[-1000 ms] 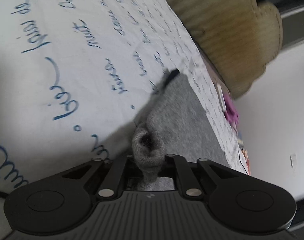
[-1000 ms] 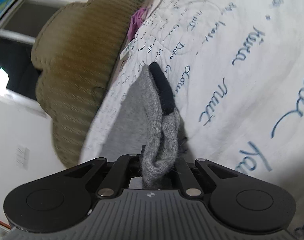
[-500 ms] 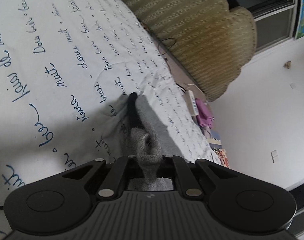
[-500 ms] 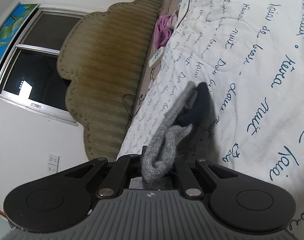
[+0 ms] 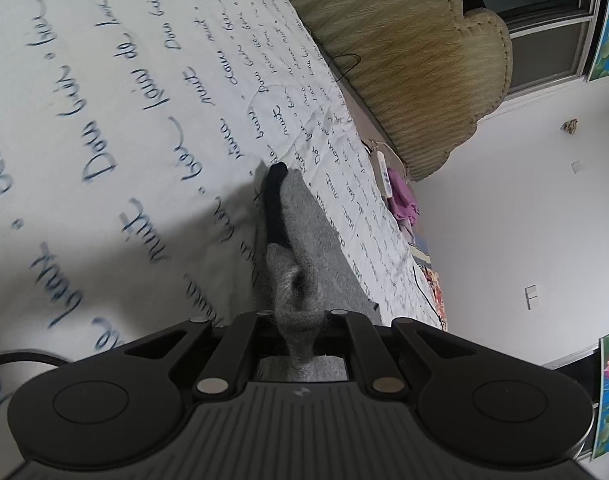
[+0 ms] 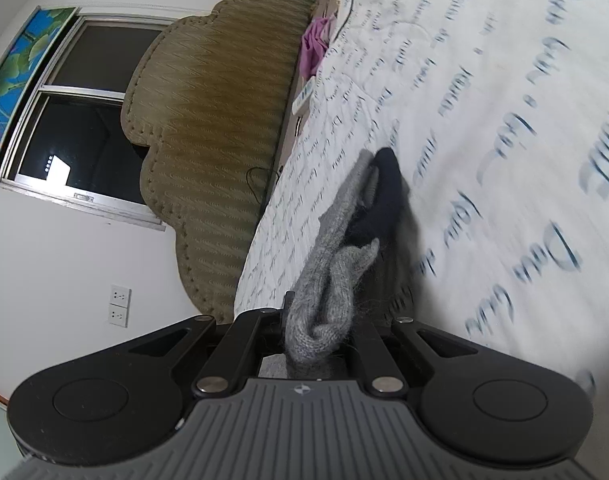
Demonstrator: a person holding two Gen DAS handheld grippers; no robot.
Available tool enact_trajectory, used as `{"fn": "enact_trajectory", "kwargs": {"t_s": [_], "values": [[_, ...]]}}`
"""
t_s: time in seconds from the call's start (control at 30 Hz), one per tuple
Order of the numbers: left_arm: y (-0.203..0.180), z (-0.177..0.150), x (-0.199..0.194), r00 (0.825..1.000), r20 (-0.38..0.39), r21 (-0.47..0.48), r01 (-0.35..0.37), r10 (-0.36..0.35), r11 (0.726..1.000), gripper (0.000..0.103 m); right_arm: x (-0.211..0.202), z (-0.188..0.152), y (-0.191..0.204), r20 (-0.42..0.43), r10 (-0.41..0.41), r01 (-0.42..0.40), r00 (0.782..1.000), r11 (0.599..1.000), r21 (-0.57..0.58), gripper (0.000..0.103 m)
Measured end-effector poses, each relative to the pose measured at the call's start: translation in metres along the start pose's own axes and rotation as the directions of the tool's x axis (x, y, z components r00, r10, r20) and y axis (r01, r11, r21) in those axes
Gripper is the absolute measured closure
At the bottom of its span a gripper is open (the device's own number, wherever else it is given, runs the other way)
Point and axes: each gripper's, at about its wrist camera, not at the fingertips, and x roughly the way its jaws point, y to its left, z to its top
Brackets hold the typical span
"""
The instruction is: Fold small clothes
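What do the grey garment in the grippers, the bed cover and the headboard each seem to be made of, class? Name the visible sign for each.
Grey garment: fuzzy knit, probably wool or acrylic; looped stitches and stray fibres show, with a black band.
Bed cover: matte woven cotton-like cloth, seemingly quilted; stitched lines cross the printed blue script.
Headboard: padded olive upholstery fabric with a zigzag weave and stitched edge.

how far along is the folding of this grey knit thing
Done: both corners are gripped. The left hand-held gripper and the right hand-held gripper are each shut on bunched fabric of the grey knit garment. In hand: the piece is lifted at the near end, its black trim reaching toward the printed bedspread. Left: no finished fold shows yet; it must be laid over and released.
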Motion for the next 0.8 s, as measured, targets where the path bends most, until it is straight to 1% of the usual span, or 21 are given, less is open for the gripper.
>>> {"fn": "enact_trajectory", "kwargs": {"t_s": [0.1, 0.23, 0.47, 0.57, 0.67, 0.8], "values": [[0.003, -0.003, -0.012, 1.000, -0.010, -0.002, 0.012, -0.012, 1.000, 0.098, -0.014, -0.010, -0.002, -0.002, 0.013, -0.013, 1.000, 1.000, 0.012, 0.094], [0.007, -0.007, -0.023, 1.000, -0.016, 0.001, 0.011, -0.011, 1.000, 0.098, -0.029, -0.017, -0.005, -0.005, 0.015, -0.014, 1.000, 1.000, 0.017, 0.094], [0.024, -0.018, -0.028, 0.999, -0.036, -0.023, -0.026, 0.025, 0.999, 0.098, -0.043, -0.030, -0.021, -0.013, -0.009, 0.010, 1.000, 0.999, 0.053, 0.094], [0.029, -0.021, -0.029, 0.998, -0.031, -0.013, -0.047, 0.046, 0.999, 0.098, -0.046, -0.034, -0.026, -0.018, -0.018, 0.019, 1.000, 0.998, 0.057, 0.094], [0.037, -0.022, -0.025, 0.997, -0.039, -0.033, -0.073, 0.072, 0.997, 0.098, -0.047, -0.038, -0.036, -0.016, -0.036, 0.037, 0.999, 0.997, 0.069, 0.094], [0.038, -0.024, -0.027, 0.997, -0.043, -0.026, -0.070, 0.069, 0.997, 0.098, -0.048, -0.042, -0.041, -0.019, -0.045, 0.046, 0.999, 0.996, 0.078, 0.094]]}}
